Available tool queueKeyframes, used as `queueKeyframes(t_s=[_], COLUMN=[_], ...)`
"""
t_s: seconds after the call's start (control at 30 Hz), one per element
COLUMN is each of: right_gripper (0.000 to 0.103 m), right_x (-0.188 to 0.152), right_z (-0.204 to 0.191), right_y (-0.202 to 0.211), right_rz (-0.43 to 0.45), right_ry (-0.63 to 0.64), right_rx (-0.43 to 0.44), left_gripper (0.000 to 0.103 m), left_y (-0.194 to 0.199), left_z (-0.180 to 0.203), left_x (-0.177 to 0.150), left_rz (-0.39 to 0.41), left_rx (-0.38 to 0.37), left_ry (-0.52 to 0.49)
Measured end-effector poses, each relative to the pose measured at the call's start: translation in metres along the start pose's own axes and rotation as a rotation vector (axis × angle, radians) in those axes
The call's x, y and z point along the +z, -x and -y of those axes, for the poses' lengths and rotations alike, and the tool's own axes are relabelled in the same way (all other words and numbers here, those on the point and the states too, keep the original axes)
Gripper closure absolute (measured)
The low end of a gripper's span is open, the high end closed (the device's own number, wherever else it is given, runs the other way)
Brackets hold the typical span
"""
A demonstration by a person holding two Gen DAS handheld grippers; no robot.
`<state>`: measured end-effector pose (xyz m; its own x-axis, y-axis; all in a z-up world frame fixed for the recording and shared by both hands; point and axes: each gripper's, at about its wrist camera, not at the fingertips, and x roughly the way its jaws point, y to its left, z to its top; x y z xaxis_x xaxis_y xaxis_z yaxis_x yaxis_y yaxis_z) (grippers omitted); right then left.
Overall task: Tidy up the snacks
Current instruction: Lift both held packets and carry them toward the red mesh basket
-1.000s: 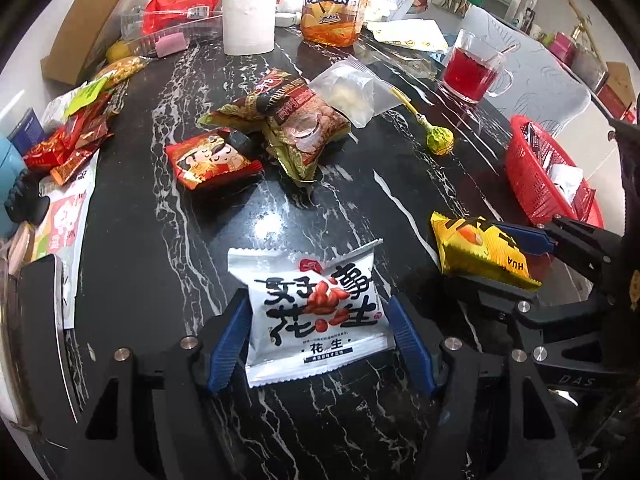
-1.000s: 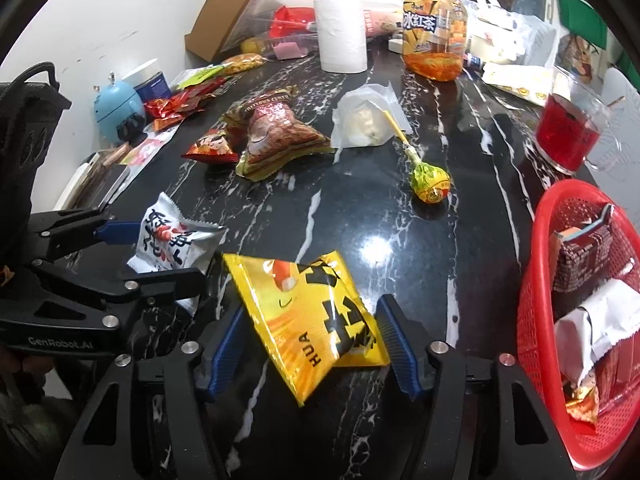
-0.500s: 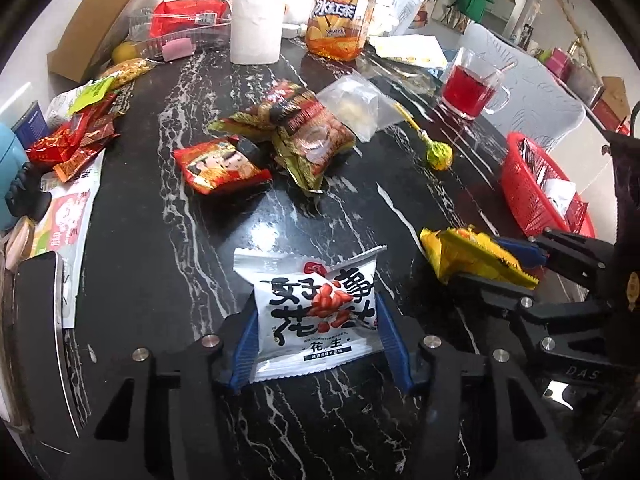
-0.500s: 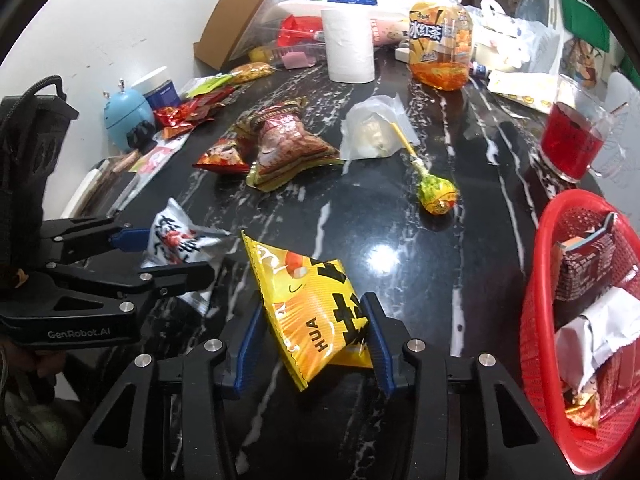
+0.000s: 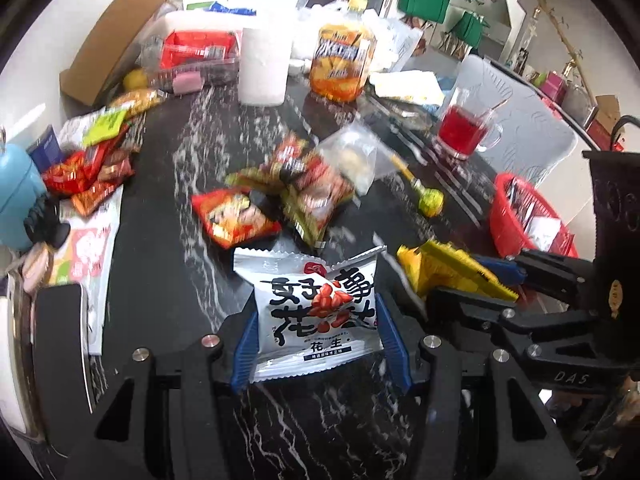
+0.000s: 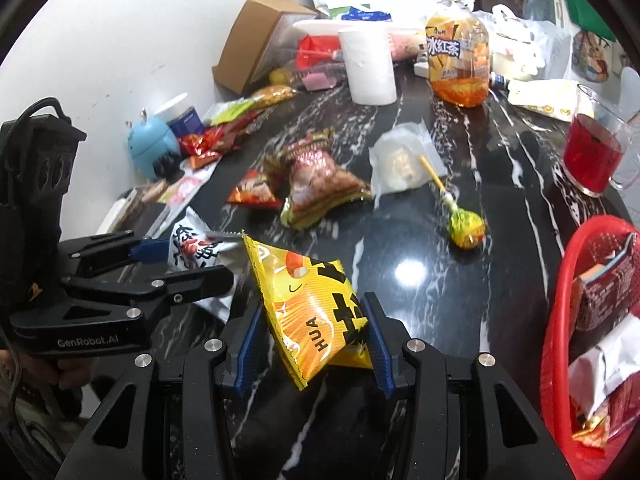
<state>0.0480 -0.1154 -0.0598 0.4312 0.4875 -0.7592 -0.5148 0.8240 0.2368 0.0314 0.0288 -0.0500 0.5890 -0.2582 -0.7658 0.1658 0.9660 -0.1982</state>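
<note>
Snack packets are sitting in both grippers over the near edge of the black marbled table (image 5: 152,280). The left gripper (image 5: 318,344) is clamping a white peanut packet (image 5: 316,312) between its blue pads, the packet standing nearly upright with its top seal pointing away. The right gripper (image 6: 310,344) is squeezing a yellow packet (image 6: 312,308) marked HUA, which is bulging and tilting between the pads. Both packets are showing again from the side in the other hand's view, close together.

A red basket (image 6: 560,312) is standing at the table's right edge, holding several wrapped packets. Toward the middle of the table, a heap of red and green snack bags (image 6: 320,184) is lying beside a clear bag (image 6: 404,160) and a green lollipop (image 6: 466,228). A paper roll (image 6: 370,66), an iced tea bottle (image 6: 458,60) and a cardboard box (image 6: 256,36) are crowding the far edge, and a glass mug of red drink (image 6: 592,156) is standing near the far right corner.
</note>
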Motion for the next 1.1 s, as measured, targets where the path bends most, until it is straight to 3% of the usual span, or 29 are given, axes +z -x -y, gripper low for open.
queueKeyframes(t_s=[0.37,1.1], right_gripper=[0.057,0.057], right_x=[0.011,0.024], right_z=[0.002,0.038], right_y=[0.032,0.132], right_rz=[0.098,0.3], right_ry=[0.018,-0.049], right_rx=[-0.016,-0.254], left_gripper=[0.05,0.05], left_y=[0.02,0.041], left_z=[0.027,0.114], left_x=[0.034,0.086], left_rz=[0.122,0.254], left_rx=[-0.039,-0.25], left_ry=[-0.107,-0.303])
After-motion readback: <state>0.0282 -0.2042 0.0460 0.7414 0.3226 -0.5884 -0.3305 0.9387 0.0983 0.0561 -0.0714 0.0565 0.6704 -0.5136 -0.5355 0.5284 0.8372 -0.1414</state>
